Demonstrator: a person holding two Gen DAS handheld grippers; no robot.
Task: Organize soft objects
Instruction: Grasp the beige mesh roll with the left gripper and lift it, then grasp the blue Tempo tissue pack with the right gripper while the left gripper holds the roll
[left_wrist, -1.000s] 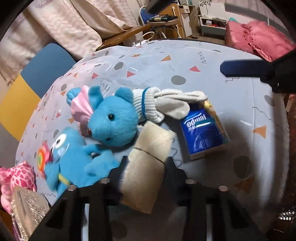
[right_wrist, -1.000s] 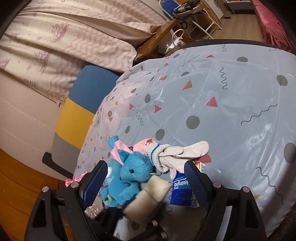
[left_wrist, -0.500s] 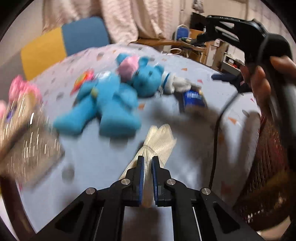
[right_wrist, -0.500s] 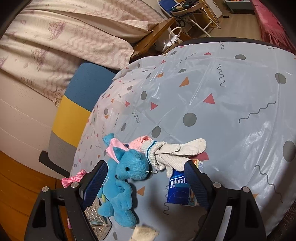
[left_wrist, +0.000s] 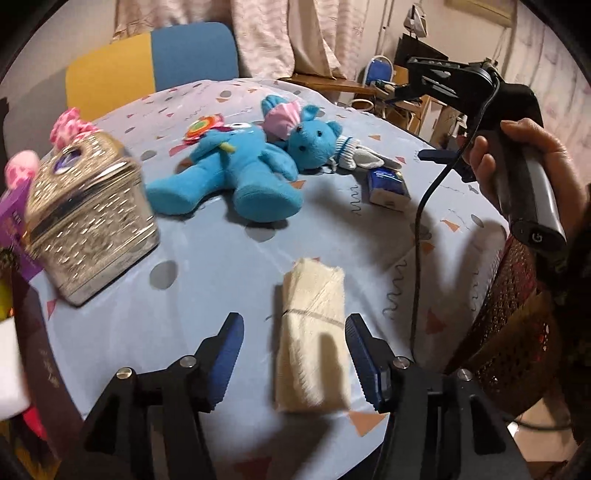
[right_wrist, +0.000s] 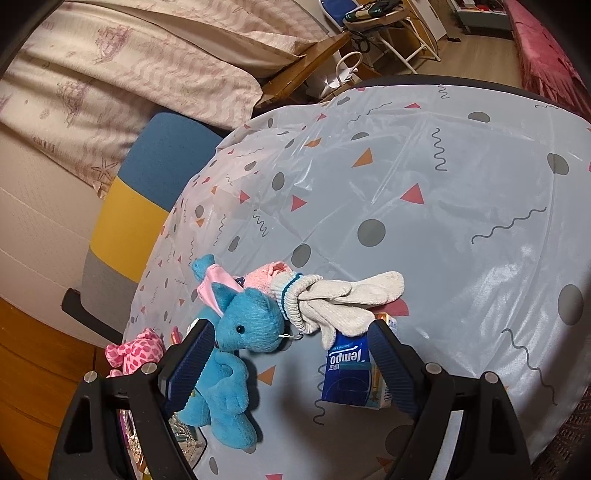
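A cream folded cloth (left_wrist: 312, 332) lies on the light blue tablecloth (left_wrist: 221, 266), between the open fingers of my left gripper (left_wrist: 295, 354), free of them. Further back lie two blue plush toys (left_wrist: 236, 173), a white sock bundle (left_wrist: 354, 157) and a blue Tempo tissue pack (left_wrist: 388, 186). My right gripper (right_wrist: 288, 365) is open and empty above the blue bear (right_wrist: 243, 332), the white socks (right_wrist: 340, 299) and the tissue pack (right_wrist: 351, 373). The right gripper also shows in the left wrist view, held in a hand (left_wrist: 517, 155).
A shiny gold box (left_wrist: 88, 225) stands at the left with a pink spotted plush (left_wrist: 70, 123) behind it. A blue and yellow chair (left_wrist: 147, 62) is behind the table. A dark woven basket (left_wrist: 517, 314) is at the right table edge.
My left gripper carried the cream cloth away from the plush pile to the near side of the table, then opened and let it go. The right gripper stayed open over the pile.
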